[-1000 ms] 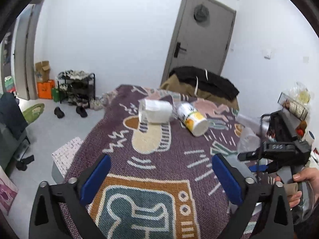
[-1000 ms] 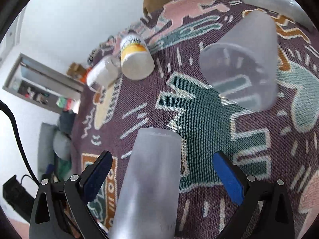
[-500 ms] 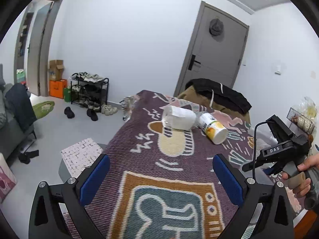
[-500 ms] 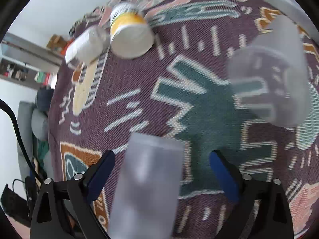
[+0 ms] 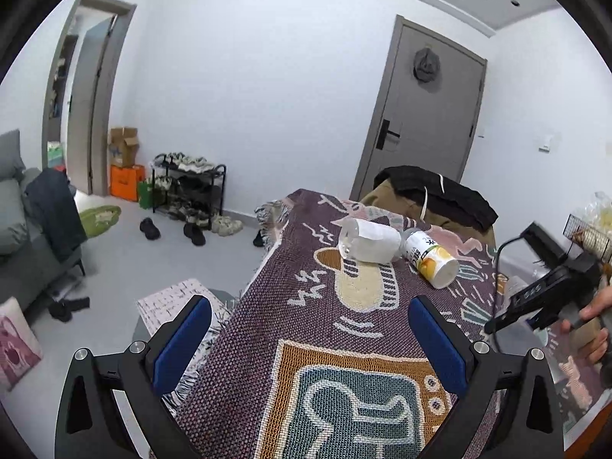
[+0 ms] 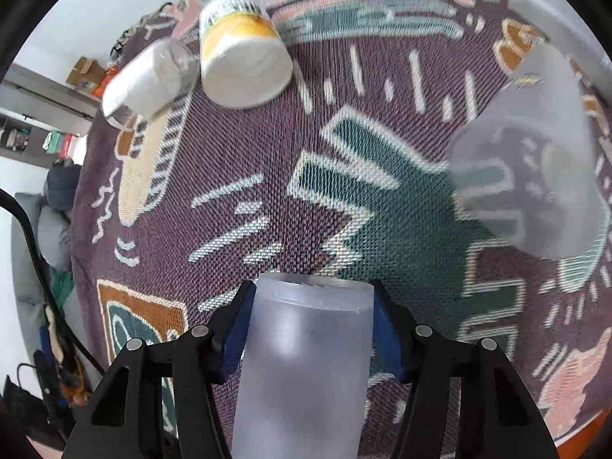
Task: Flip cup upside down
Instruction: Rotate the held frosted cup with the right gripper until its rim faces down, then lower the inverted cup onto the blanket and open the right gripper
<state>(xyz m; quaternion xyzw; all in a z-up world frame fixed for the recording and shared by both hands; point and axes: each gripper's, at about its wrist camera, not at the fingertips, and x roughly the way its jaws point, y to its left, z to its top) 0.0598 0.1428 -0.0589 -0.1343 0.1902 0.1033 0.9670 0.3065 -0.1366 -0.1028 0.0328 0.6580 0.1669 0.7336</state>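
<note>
My right gripper point(image 6: 311, 325) is shut on a frosted translucent cup point(image 6: 306, 359), its blue pads pressed on both sides near the far end, above the patterned cloth. A second frosted cup point(image 6: 531, 179) stands on the cloth to the right. My left gripper point(image 5: 310, 344) is open and empty, held high over the near end of the table. The right gripper's body point(image 5: 547, 294) and the hand holding it show at the right edge of the left wrist view; the held cup is hidden there.
A yellow-and-white cup point(image 6: 241, 53) point(image 5: 430, 258) and a clear cup with white lining point(image 6: 147, 80) point(image 5: 367, 243) lie on their sides at the far end of the patterned tablecloth point(image 6: 344, 191). Dark clothing point(image 5: 436, 191) lies beyond the table. A wire basket point(image 5: 589, 233) stands far right.
My right gripper has closed onto the frosted cup, which earlier lay loose between its open fingers. My left gripper has risen and tilted up, showing more of the room.
</note>
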